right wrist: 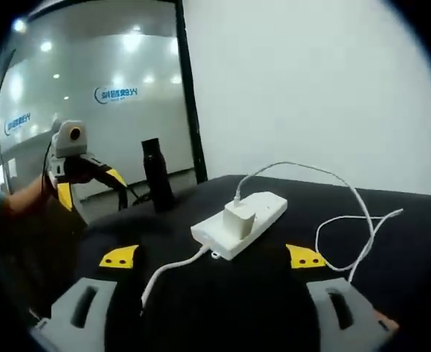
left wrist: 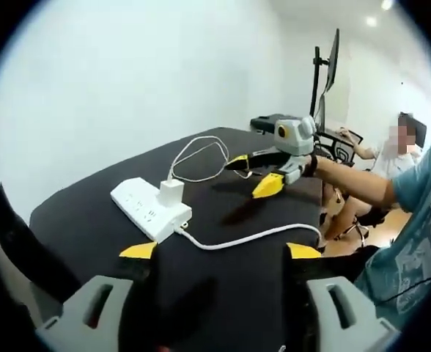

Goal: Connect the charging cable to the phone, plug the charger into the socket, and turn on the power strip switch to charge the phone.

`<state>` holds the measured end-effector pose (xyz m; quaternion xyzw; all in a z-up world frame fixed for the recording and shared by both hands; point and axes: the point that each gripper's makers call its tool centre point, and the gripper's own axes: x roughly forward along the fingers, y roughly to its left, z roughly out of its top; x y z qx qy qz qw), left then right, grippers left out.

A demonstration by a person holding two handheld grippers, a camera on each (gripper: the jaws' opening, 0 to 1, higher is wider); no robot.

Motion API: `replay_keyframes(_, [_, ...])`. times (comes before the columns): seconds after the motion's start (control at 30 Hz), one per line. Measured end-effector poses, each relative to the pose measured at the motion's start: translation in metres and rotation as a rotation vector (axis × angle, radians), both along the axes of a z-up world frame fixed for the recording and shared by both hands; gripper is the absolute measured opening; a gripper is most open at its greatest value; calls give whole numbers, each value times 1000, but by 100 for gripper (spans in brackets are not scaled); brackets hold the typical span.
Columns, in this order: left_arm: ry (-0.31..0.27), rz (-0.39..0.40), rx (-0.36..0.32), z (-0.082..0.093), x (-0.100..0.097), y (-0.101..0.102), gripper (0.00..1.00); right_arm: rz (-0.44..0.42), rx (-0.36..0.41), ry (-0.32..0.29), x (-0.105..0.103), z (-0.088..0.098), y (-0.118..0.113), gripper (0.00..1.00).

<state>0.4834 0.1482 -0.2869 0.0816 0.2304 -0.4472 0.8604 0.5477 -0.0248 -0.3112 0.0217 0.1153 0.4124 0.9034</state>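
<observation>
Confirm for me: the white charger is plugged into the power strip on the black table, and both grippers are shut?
Not quite. Both grippers, left and right, are open, as each one's own view shows. The charger does sit in the power strip on the black table.

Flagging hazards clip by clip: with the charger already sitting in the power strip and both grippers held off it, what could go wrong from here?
The charging cable lies in loose loops on the table; a jaw of the right gripper could snag it and drag the power strip.

The left gripper and right one are both open, so nothing steadies the strip.

The black bottle stands near the table edge and could be knocked.
</observation>
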Motion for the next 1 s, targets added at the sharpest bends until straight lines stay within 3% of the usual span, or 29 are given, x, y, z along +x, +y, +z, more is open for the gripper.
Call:
replay_keyframes(0.1, [9,21,-11,-1,3,0,78,7,12,-7,-12,9,-13,91])
replay_keyframes(0.23, [19,48,-16,-2,1,-3,80,1,-8,-24,-24,16,-35,93])
replay_keyframes(0.43, [-4,70,-3,-2,-2,-10,96,-42,52,-23,-41,33,-76,93])
replay_keyframes(0.53, [-29,93,-6,2,-3,-13,96,-78,10,-46,-51,32,-98,93])
replay_keyframes(0.77, [-18,116,12,-3,-7,-22,96,-147,-59,-66,-67,37,-150,91])
replay_keyframes(1.0, [-21,149,-6,-1,-10,-25,96,-203,-85,-72,-83,41,-197,90])
